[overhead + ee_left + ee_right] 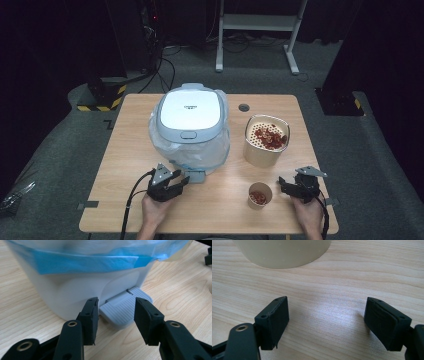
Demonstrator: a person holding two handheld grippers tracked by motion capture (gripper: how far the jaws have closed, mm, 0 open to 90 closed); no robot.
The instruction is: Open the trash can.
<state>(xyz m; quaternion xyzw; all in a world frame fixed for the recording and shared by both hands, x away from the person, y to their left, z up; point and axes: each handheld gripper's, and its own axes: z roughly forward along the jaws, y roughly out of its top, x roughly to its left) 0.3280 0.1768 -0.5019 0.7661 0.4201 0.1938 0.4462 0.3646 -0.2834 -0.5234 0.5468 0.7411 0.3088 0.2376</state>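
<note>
A white pedal bin (190, 120) with a grey-blue lid and a plastic liner stands at the table's middle. Its grey ribbed pedal (196, 176) sticks out toward me. My left gripper (177, 181) is low at the bin's front. In the left gripper view the pedal (120, 311) lies between the black jaws of that gripper (116, 303), with a thin gap at the left pad, so it is open. My right gripper (286, 186) rests open near the front right, right of a small paper cup (260, 195) of red pieces. Only bare wood lies between its pads (325, 307).
A tall beige container (266, 141) with a perforated insert and red pieces stands right of the bin. A beige round base (282, 252) shows ahead in the right gripper view. A blue band of the liner (85, 262) hangs above the pedal. The table edge (210, 231) is close to my hands.
</note>
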